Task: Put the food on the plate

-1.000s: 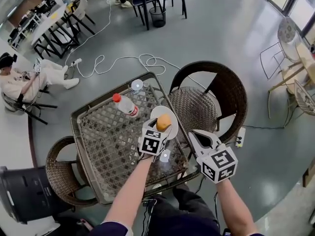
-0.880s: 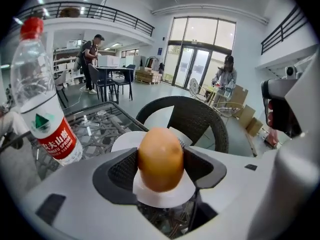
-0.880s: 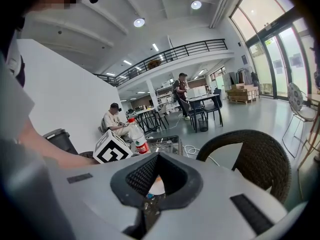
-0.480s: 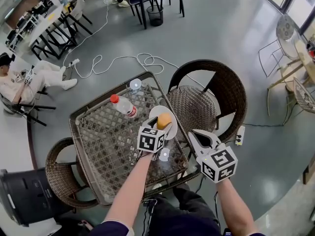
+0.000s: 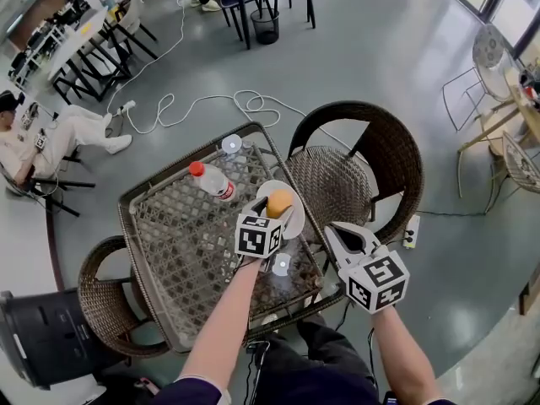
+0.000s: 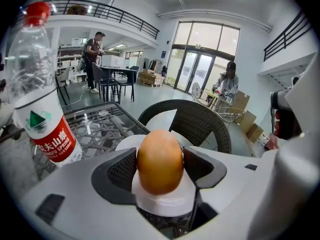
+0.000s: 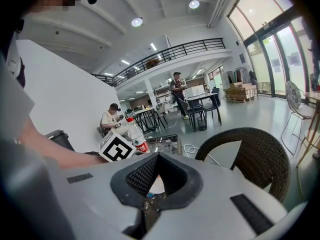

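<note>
An orange, egg-shaped piece of food (image 5: 279, 202) stands on a small white plate (image 5: 297, 213) near the right edge of the wicker table (image 5: 186, 243). My left gripper (image 5: 274, 214) reaches over the plate. In the left gripper view its two black pads press on either side of the food (image 6: 160, 161), whose base rests on the plate (image 6: 161, 204). My right gripper (image 5: 344, 234) hovers shut and with nothing in it, off the table's right edge and just right of the plate.
A clear water bottle (image 5: 215, 180) with a red cap and red label lies on the table, left of the plate. A wicker chair (image 5: 354, 175) stands right of the table, another (image 5: 105, 302) at its left. A black bin (image 5: 42, 336) is at the lower left.
The left gripper and the food have barely shifted over the plate. The right gripper stays where it was.
</note>
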The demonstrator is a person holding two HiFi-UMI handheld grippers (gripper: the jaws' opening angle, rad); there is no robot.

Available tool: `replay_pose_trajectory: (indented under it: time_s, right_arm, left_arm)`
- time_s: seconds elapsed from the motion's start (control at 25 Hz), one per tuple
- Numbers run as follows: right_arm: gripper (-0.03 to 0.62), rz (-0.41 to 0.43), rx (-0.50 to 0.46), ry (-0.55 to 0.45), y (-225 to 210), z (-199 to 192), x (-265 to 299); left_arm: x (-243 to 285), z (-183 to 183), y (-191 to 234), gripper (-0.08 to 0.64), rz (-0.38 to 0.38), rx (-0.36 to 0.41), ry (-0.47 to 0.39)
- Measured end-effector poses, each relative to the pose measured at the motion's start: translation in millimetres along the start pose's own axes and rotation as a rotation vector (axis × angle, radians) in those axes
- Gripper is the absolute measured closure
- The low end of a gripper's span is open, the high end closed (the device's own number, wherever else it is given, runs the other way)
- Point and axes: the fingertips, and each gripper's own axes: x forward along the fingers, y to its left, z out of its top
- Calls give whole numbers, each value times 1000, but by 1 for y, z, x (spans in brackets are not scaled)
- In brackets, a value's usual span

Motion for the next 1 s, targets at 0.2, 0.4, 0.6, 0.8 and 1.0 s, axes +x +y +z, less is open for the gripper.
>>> replay_pose_trajectory:
  time_s: [0.2, 0.4, 0.6, 0.8, 1.0]
  right_arm:
    - [588, 14, -3, 0, 5, 0, 0]
    - [588, 11, 3, -7, 5, 1, -1]
    - [588, 6, 15, -14, 6, 5, -5]
    - [588, 6, 18, -26, 11, 9, -6]
    - [588, 0, 22, -44, 19, 16, -8]
  left_arm:
    - [-2, -6, 0, 250, 9, 43, 25]
    - [-4, -10, 1, 239, 12, 43, 36]
    - [-11, -10, 2, 239, 27, 39, 40]
    - [-26, -12, 1, 239, 26, 44, 34]
    - [-53, -8, -21, 241, -26, 66, -6]
